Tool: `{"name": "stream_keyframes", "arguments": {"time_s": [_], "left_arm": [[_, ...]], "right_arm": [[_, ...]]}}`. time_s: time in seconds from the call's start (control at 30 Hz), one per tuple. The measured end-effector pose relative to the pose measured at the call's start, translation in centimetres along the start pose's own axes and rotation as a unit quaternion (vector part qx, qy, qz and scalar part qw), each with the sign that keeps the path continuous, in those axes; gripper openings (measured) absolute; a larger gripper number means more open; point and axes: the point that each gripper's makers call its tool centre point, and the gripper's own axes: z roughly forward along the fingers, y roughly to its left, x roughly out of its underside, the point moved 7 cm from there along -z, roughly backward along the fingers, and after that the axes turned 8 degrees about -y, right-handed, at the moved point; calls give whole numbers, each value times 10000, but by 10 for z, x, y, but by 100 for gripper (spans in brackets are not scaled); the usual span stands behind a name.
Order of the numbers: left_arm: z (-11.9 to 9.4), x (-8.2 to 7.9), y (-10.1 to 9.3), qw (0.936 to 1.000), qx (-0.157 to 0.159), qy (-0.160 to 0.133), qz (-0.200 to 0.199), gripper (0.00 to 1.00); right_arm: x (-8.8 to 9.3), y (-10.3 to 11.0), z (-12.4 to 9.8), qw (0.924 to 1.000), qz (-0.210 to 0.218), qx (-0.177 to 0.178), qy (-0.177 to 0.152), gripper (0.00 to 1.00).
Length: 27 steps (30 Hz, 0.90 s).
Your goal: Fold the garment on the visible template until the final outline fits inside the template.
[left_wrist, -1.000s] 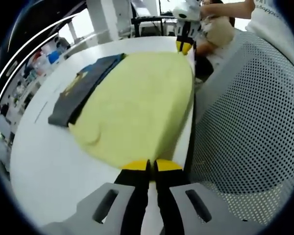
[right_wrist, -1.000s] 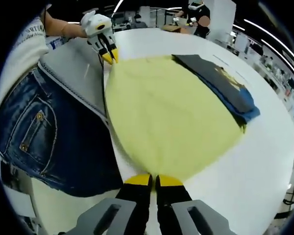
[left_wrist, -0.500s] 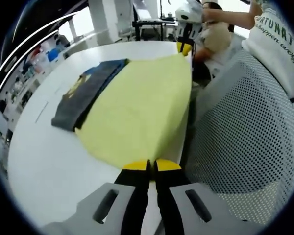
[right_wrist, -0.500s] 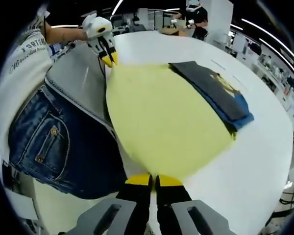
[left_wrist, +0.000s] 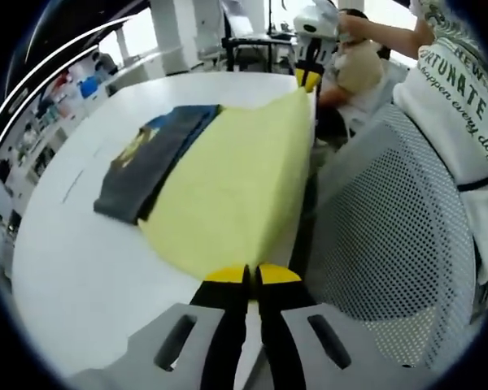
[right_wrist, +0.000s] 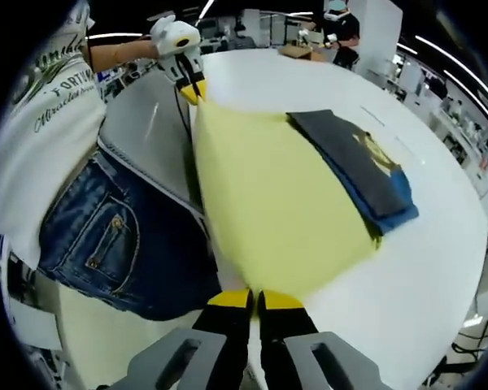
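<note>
A pale yellow garment (left_wrist: 228,187) (right_wrist: 268,203) is stretched taut between my two grippers at the near edge of the white table (left_wrist: 73,268). My left gripper (left_wrist: 250,275) is shut on one corner of its hem; that same gripper (right_wrist: 193,91) shows far off in the right gripper view. My right gripper (right_wrist: 254,299) is shut on the opposite corner, and its yellow tips (left_wrist: 307,79) show at the top of the left gripper view. The far side of the garment still lies on the table beside a folded dark garment (left_wrist: 150,154) (right_wrist: 358,171).
A grey perforated chair back (left_wrist: 390,244) stands close against the table edge. The person in denim shorts (right_wrist: 106,244) and a white printed shirt (left_wrist: 455,97) is beside it. Another person (right_wrist: 342,20) works at a far table.
Both grippers have lifted and drawn the yellow garment's near edge up off the table, so it looks narrower and steeper now. The cameras have shifted toward the person.
</note>
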Motion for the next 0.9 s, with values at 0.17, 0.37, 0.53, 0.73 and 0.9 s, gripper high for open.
{"name": "stream_keyframes", "arguments": {"time_s": [0.17,0.37,0.53,0.73,0.9], "left_arm": [[-5,-5,-3,10000,57,0,46,1],[-17,-15,0,9992,97,-86,371,1],[-25,-17,3,9993,119,-72,358,1],[-32,-27,12,9995,33,-269,149,1],[-30,-29,19,9995,-64,-303,9,1]], "right_arm": [[-4,0,-10,9999,-89,-33,45,0],[-11,0,-19,9998,-200,-2,35,0],[-18,3,-24,9996,-267,-88,-14,0],[-24,-3,-28,9994,-350,14,-62,0],[-30,-11,-31,9989,-412,185,-106,0]]}}
